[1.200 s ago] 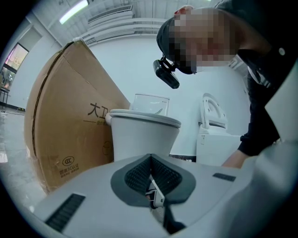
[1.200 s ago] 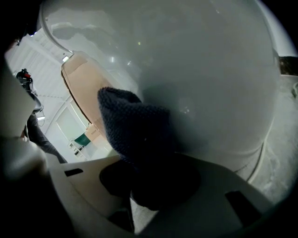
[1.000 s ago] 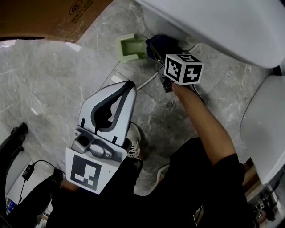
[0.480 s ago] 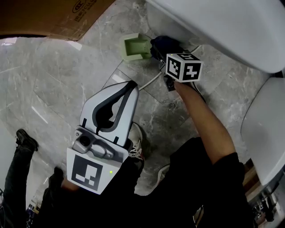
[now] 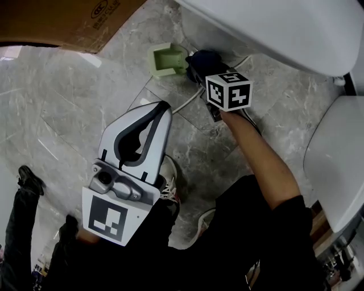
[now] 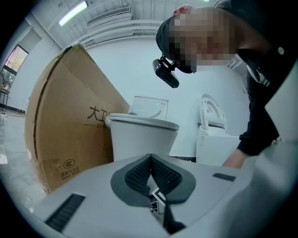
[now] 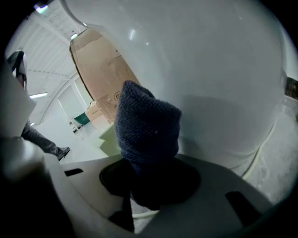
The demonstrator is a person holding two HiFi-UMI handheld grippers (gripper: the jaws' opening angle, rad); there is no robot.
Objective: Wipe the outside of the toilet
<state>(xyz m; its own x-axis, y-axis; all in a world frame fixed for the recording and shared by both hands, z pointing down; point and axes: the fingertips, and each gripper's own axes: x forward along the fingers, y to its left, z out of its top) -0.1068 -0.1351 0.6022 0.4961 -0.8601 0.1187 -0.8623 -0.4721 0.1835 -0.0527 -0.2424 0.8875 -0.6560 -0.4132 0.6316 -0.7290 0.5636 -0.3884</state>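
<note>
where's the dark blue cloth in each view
Head view: top centre, cloth pressed against the toilet base.
Left gripper view: not in it.
Right gripper view: centre, clamped in the right gripper.
Shared landmark: cardboard box, at left in all three.

this looks like a big work hall, not a home bathroom: a few white toilets (image 6: 142, 135) stand on a grey stone floor (image 5: 74, 102) by a big cardboard box (image 6: 70, 130), under long ceiling lights (image 6: 73, 12).
</note>
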